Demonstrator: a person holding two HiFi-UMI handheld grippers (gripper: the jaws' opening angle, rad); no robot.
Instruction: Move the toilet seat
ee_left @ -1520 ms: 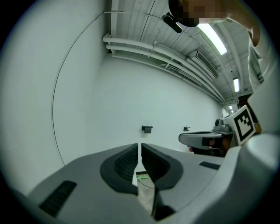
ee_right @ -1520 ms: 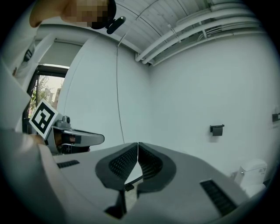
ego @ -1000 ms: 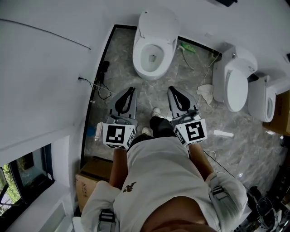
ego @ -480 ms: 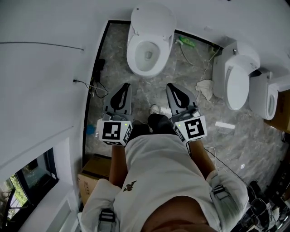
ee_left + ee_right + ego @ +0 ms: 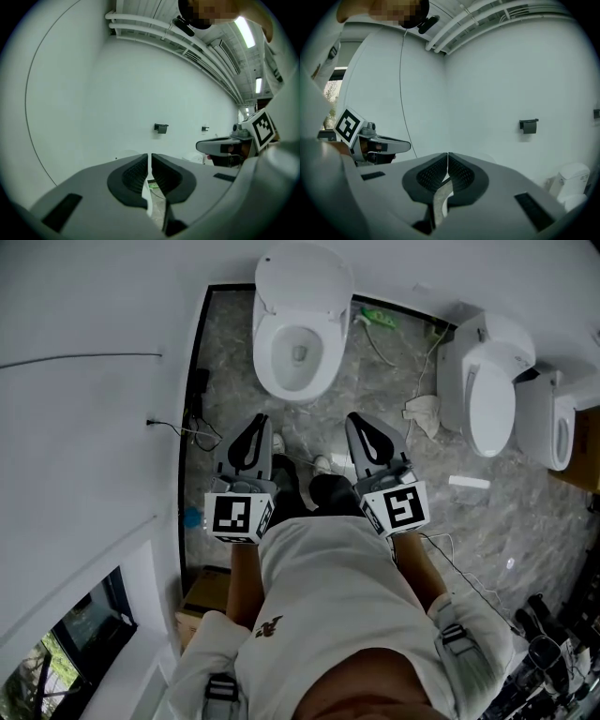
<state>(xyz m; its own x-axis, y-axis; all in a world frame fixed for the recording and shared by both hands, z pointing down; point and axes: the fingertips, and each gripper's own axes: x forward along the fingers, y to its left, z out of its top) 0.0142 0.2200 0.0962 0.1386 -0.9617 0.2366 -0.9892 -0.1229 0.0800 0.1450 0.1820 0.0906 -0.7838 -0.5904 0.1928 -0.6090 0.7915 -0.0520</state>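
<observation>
1. The white oval plastic toilet seat (image 5: 263, 352) lies flat on the rim of the white ceramic toilet (image 5: 298, 343), which is straight ahead of the person and next to the wall. Its white lid (image 5: 305, 277) stands up behind it.
2. Left claw (image 5: 256, 420): jaws closed together, nothing between them. Right claw (image 5: 357, 420): the same, closed and empty.
3. Both claws hang over the grey marble floor (image 5: 375, 390) and point toward the toilet, but are well apart from it.
4. Done so far, as I judge: approx. nothing of the move itself. The seat looks untouched, so this is only the approach.
5. Left to do: come near, open a claw, take the seat's front edge and swing it, prob. upward to the lid.
6. Two other white toilets (image 5: 487, 404) w/ lids down stand at the right; they seem not concerned.
</observation>
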